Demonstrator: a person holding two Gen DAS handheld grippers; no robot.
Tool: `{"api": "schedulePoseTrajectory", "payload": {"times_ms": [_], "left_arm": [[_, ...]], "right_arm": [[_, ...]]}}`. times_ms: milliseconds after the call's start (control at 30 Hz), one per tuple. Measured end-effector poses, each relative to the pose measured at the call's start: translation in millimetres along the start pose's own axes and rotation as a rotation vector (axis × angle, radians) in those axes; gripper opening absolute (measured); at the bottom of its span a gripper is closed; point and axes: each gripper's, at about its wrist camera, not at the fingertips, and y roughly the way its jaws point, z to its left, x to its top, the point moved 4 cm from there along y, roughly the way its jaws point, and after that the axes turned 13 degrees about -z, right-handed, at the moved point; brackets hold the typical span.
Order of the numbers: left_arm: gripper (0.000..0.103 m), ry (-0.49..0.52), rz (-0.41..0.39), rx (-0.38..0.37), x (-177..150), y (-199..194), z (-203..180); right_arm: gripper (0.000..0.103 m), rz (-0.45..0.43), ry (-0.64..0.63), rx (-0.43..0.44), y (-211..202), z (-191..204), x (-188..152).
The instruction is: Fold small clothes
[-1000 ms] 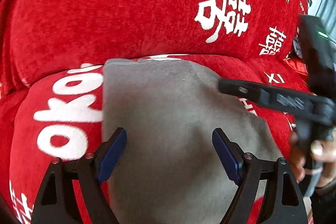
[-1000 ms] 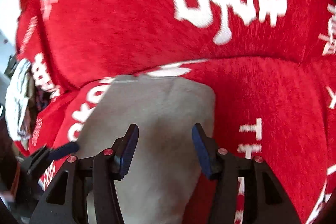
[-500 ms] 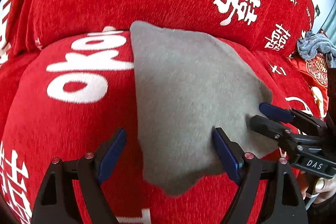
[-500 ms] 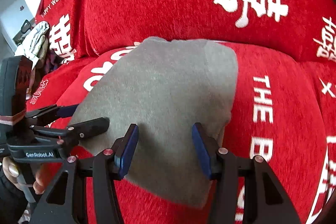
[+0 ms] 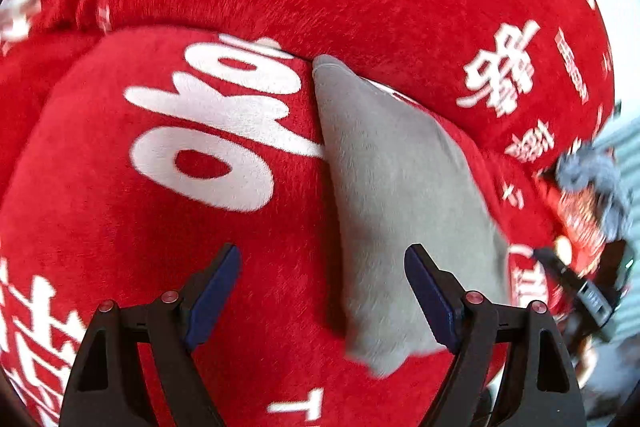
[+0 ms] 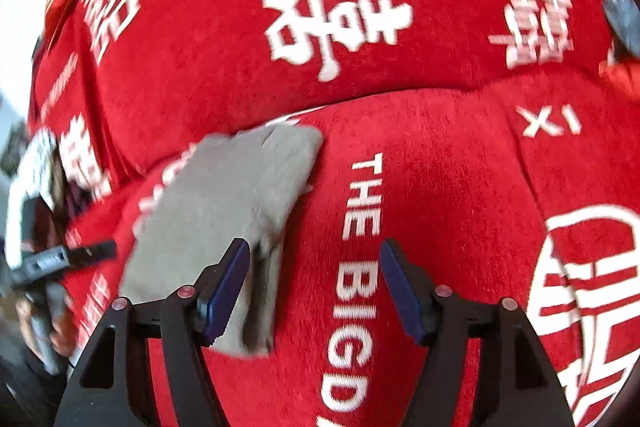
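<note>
A folded grey cloth (image 5: 400, 195) lies flat on the red sofa seat (image 5: 120, 227). My left gripper (image 5: 324, 291) is open and empty, hovering over the cloth's left edge; the cloth's near corner sits by the right finger. In the right wrist view the same cloth (image 6: 228, 203) lies left of centre. My right gripper (image 6: 314, 291) is open and empty above the seat, its left finger over the cloth's near right edge. The right gripper also shows at the right edge of the left wrist view (image 5: 576, 287), the left gripper at the left edge of the right wrist view (image 6: 60, 259).
The red sofa backrest (image 6: 320, 7) with white characters rises behind the seat. A dark grey cloth (image 5: 596, 179) lies on a red patterned item at the far right. A white patterned item (image 6: 36, 163) sits at the far left.
Both grippers have pulled back and swung outward from the cloth, left to the left, right to the right. The cloth stays folded on the seat.
</note>
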Motion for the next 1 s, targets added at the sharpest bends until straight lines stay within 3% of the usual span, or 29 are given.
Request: {"api": "schedulePoseTrajectory", "payload": {"times_ms": [133,367,533,600,767,1000], "left_arm": [[0.085,-0.043,0.106,-0.095,4,35,-23],[0.085,-0.008,0.219,-0.100,-10,89,-46],[0.084,0.038,0.169,-0.106,-8,95,-53],[0.084,0.062,0.153,-0.093,-6,97,-55],[0.068,0.143,0.094,-0.068,-6,94,-62],[0.056,0.237,0.046,-0.035,-7,83,-71]], "right_arm": [[0.072,0.071,0.146,0.092,38,-8,5],[0.072,0.246,0.186,0.172,107,17,-28],[0.071,0.253,0.156,0.228,132,35,-40],[0.066,0.250,0.130,0.229,138,41,-41],[0.047,0.236,0.038,0.239,139,50,-39],[0.042,0.175,-0.074,0.197,126,59,-39]]}}
